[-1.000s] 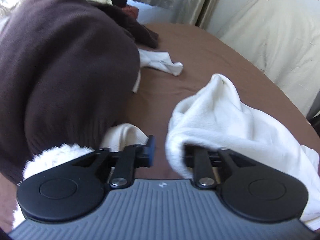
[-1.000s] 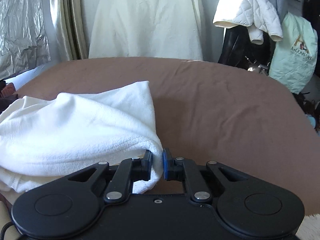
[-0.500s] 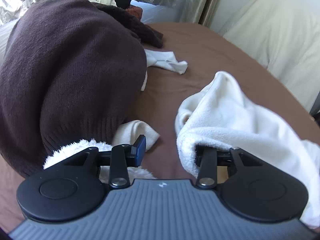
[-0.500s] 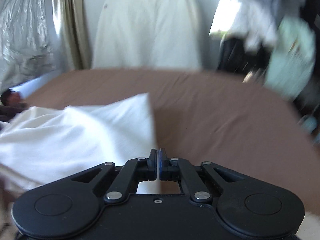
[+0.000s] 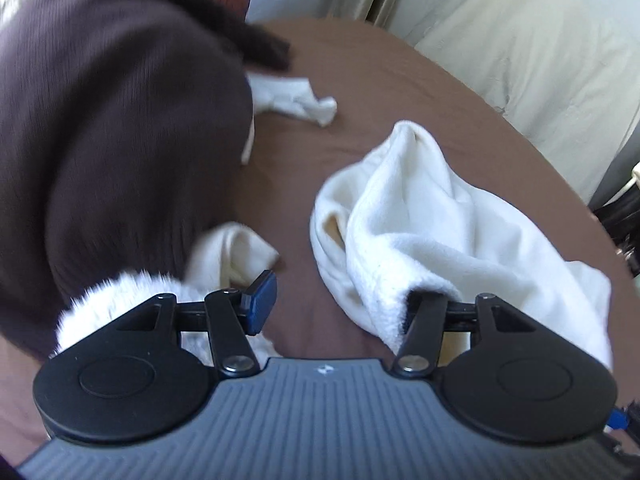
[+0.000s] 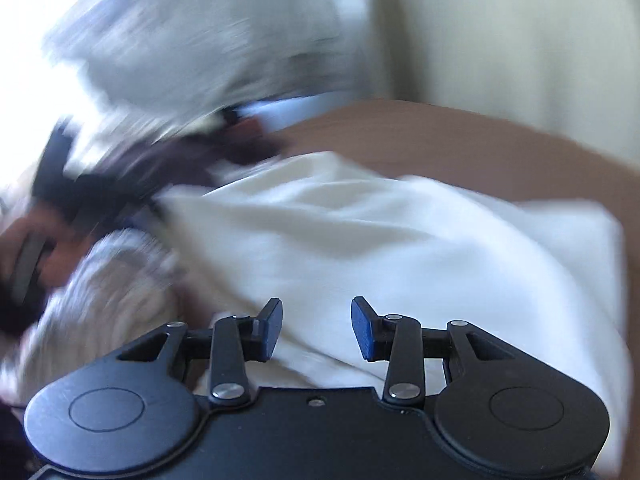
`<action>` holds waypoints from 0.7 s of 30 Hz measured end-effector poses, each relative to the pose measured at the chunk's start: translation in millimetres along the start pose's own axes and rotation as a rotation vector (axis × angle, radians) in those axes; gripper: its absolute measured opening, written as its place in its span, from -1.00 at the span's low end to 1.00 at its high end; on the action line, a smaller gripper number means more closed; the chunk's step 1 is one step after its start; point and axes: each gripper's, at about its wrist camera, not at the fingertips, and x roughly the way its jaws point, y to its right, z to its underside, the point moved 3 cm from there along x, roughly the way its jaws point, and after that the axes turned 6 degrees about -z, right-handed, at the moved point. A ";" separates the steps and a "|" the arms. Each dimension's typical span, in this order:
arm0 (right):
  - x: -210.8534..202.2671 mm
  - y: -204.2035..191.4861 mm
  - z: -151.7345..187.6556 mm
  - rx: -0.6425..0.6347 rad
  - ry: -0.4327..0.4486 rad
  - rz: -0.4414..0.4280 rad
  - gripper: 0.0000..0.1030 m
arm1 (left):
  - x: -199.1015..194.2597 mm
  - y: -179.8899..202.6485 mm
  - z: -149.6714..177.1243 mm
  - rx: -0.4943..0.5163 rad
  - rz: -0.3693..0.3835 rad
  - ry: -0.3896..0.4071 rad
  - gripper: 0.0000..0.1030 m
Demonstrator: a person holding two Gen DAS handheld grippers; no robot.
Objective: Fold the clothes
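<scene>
**Taking a fresh hold on the white fleece**

While the fleece (image 5: pixel 424 236) lay bunched on the brown worktop (image 5: pixel 360 80), right of the dark sweater (image 5: pixel 112 128), the step was probably to find two edges and pull them flat. A good grasp would take the hem only, not a thick fold. The left gripper (image 5: pixel 340 304) was low and level, its jaws spread wide, the right one tucked inside a fleece fold. The right gripper (image 6: pixel 316 328) was over the cloth, tilted, jaws apart and holding nothing; this view was blurred.
</scene>
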 end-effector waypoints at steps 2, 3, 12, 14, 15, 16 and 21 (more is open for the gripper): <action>27.0 -32.5 -14.9 -0.150 -0.026 -0.010 -0.01 | -3.4 -1.4 -0.8 -0.008 0.018 0.005 0.04; 40.4 -49.1 -21.0 -0.217 -0.031 -0.021 0.11 | -5.1 -2.8 -0.9 -0.010 0.027 0.000 0.04; 123.9 -84.9 -66.8 -0.367 0.022 -0.051 -0.46 | -3.9 -8.8 -1.0 0.047 0.042 -0.013 0.04; 129.1 -79.1 -73.7 -0.318 0.022 -0.050 -0.92 | -4.8 -6.5 -0.5 0.059 0.064 -0.036 0.04; 128.2 -76.4 -77.5 -0.292 0.037 -0.041 -0.92 | -6.1 -5.0 -0.2 0.068 0.077 -0.048 0.04; 126.6 -74.6 -81.1 -0.267 0.055 -0.034 -0.92 | -9.7 -3.3 -0.3 0.077 0.098 -0.050 0.07; 98.9 -87.0 -84.6 -0.074 0.196 -0.117 -0.87 | -45.9 -21.4 -15.0 -0.097 0.273 0.033 0.07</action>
